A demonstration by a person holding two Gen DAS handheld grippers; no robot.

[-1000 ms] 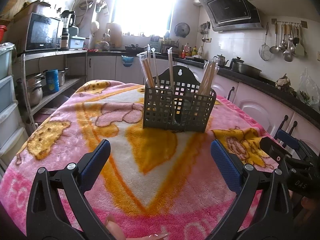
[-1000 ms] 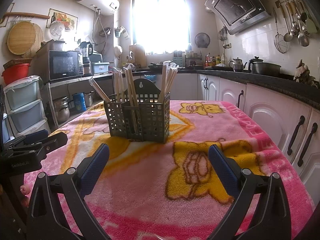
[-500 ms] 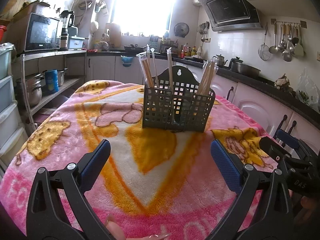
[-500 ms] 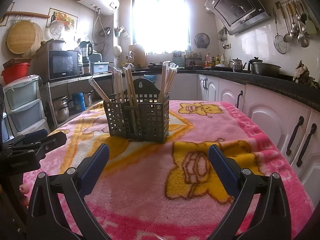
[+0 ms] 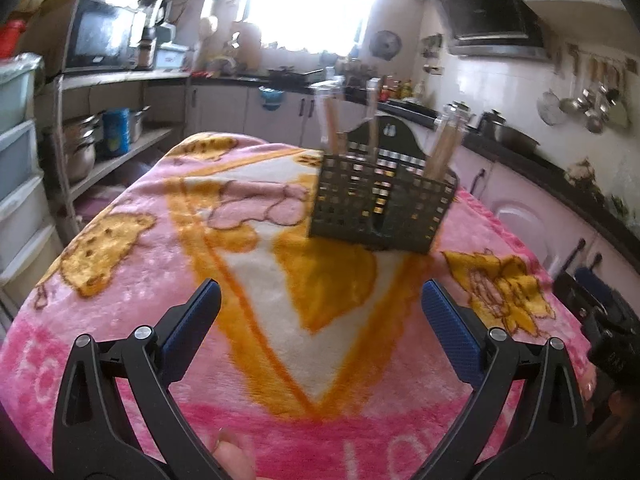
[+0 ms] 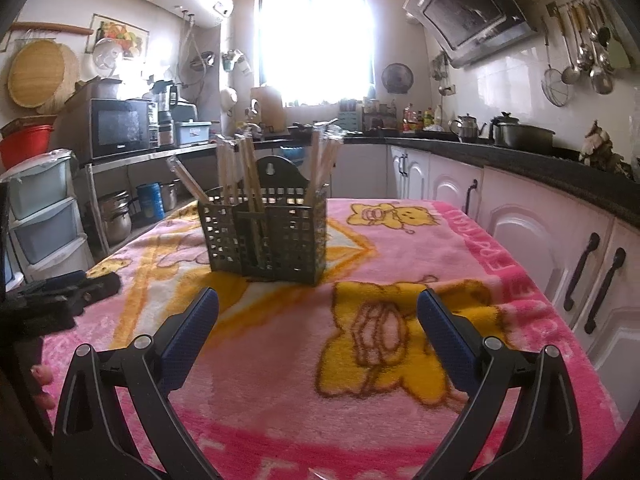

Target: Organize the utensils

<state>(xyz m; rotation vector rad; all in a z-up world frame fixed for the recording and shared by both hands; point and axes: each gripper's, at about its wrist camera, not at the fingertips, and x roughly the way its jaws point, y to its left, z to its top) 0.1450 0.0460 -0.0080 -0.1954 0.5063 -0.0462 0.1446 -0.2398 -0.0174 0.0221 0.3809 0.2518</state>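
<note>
Two wrist fisheye views, both looking forward along my fingers across the same tabletop.

The left wrist camera sits low over the near edge of the tabletop [image 5: 120, 280], faces the window wall, and frames my left fingers [image 5: 192, 320] at the bottom; this view is motion-blurred. The right wrist camera sits at a similar low height to the right, faces the same wall, and frames my right fingers [image 6: 192, 320]. Both views share the pink blanket [image 6: 400, 240], the utensil caddy [image 5: 380, 208] [image 6: 268, 236] at mid-distance, and the window [image 6: 316, 40]. Each view catches the opposite tool at its outer edge.
</note>
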